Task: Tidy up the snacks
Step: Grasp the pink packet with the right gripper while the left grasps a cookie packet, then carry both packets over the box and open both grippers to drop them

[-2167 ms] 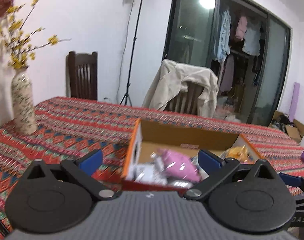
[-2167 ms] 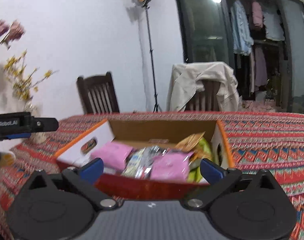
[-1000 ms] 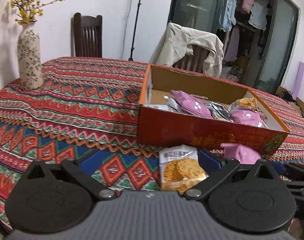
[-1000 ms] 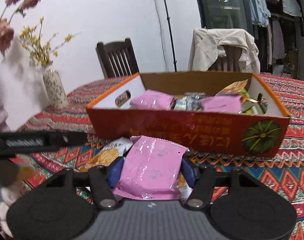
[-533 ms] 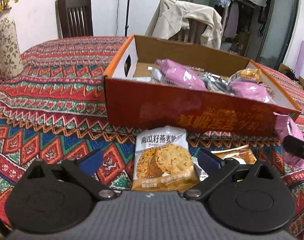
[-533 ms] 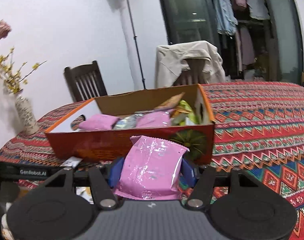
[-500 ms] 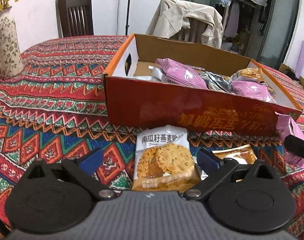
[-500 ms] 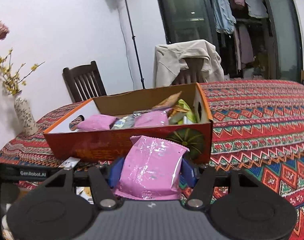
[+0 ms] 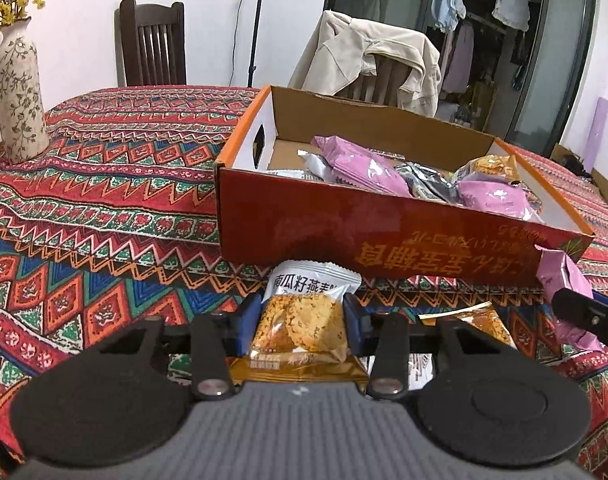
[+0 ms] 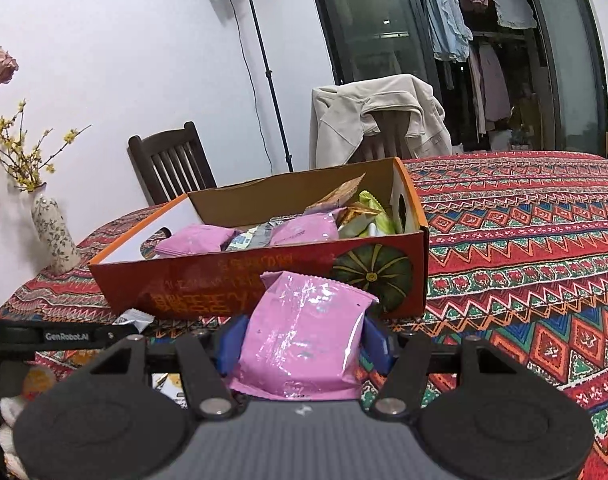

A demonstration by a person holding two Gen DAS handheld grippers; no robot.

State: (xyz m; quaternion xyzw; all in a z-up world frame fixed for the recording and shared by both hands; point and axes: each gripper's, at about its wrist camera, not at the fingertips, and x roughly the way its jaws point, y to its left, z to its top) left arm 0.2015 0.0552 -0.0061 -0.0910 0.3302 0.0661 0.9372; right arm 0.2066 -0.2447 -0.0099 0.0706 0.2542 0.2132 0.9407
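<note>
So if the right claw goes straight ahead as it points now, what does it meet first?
Probably the red front wall of the snack box. The right claw, shut on a pink snack packet, points at it from in front; depth is unclear.

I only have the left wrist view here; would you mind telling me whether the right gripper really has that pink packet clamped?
Observer: Yes. In the right wrist view the right gripper has its jaws shut on the pink packet, one blue pad on each side of it.
Operator: Thank you. What decorates the box at that end?
Observer: A green pumpkin picture is printed on the front wall of the box, near its right corner.
Operator: Is anything in the box hidden from me?
Observer: A green wrapper sits at the right end of the box, beside the side wall's handle hole.
</note>
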